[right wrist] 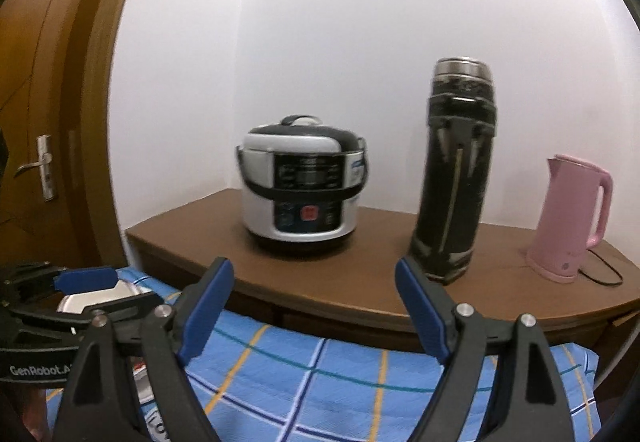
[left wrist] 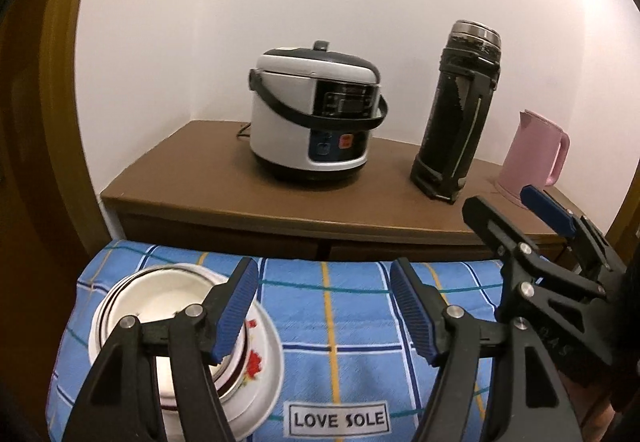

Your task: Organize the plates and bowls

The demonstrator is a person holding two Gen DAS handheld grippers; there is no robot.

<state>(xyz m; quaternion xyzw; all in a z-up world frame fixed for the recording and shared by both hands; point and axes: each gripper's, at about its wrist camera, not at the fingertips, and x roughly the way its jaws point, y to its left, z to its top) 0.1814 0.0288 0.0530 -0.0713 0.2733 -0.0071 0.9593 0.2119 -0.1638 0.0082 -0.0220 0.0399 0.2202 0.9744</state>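
Nested white bowls (left wrist: 160, 294) with dark rim stripes stand on a white plate (left wrist: 264, 362) with red flowers, at the lower left of the blue checked cloth (left wrist: 360, 322). My left gripper (left wrist: 324, 306) is open. Its left finger covers part of the stack in the picture, and only bare cloth shows between its pads. My right gripper (left wrist: 516, 205) reaches in from the right edge, well away from the stack. In the right wrist view the right gripper (right wrist: 316, 302) is open and empty above the cloth's far edge. The left gripper (right wrist: 100, 292) is at the left there, with a bowl (right wrist: 80, 302) partly hidden behind it.
Behind the cloth stands a low brown cabinet (left wrist: 180, 169) against a white wall. On it are a white rice cooker (left wrist: 316, 113), a tall black flask (left wrist: 460, 113) and a pink kettle (left wrist: 532, 153) with a cord. A brown door (right wrist: 40, 169) is at the left.
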